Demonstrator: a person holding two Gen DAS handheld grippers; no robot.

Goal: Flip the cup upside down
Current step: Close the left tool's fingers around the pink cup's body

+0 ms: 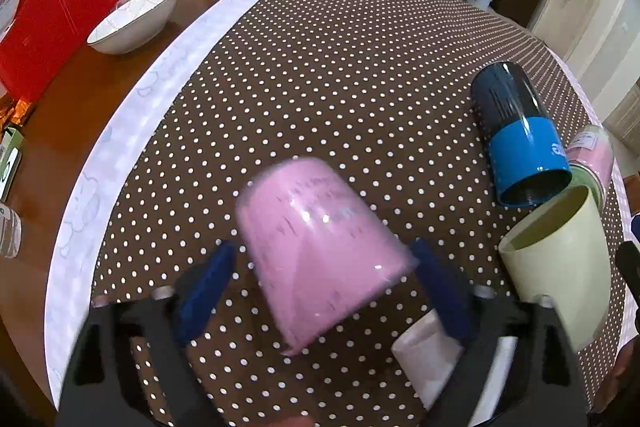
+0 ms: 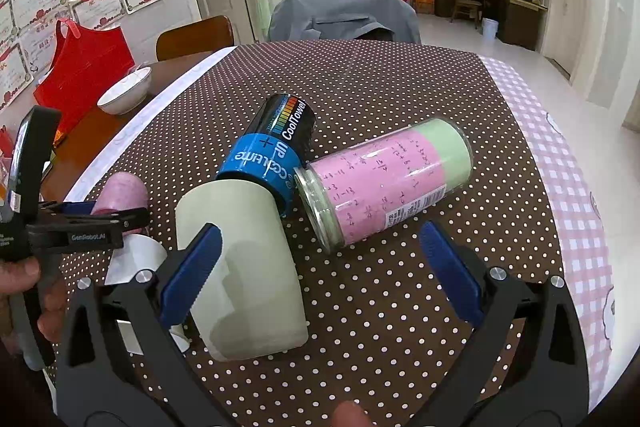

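A pink cup [image 1: 316, 251] sits between my left gripper's [image 1: 320, 291] blue fingers, blurred and tilted, its closed end pointing away from me; gaps show on both sides of it. The left gripper is open. In the right wrist view the pink cup [image 2: 122, 193] shows behind the left gripper's frame. A pale green cup [image 2: 240, 267] lies on its side in front of my right gripper [image 2: 320, 267], which is open, its left finger [image 2: 188, 271] overlapping the cup. It also shows in the left wrist view [image 1: 560, 267].
A blue-and-black CoolTowel can [image 2: 272, 151] and a glass jar with pink and green paper [image 2: 384, 183] lie on the dotted tablecloth [image 2: 380, 87]. A white cup [image 1: 428, 355] lies by the left gripper. A white bowl [image 1: 134, 19] and a red bag [image 1: 52, 27] stand at the far left.
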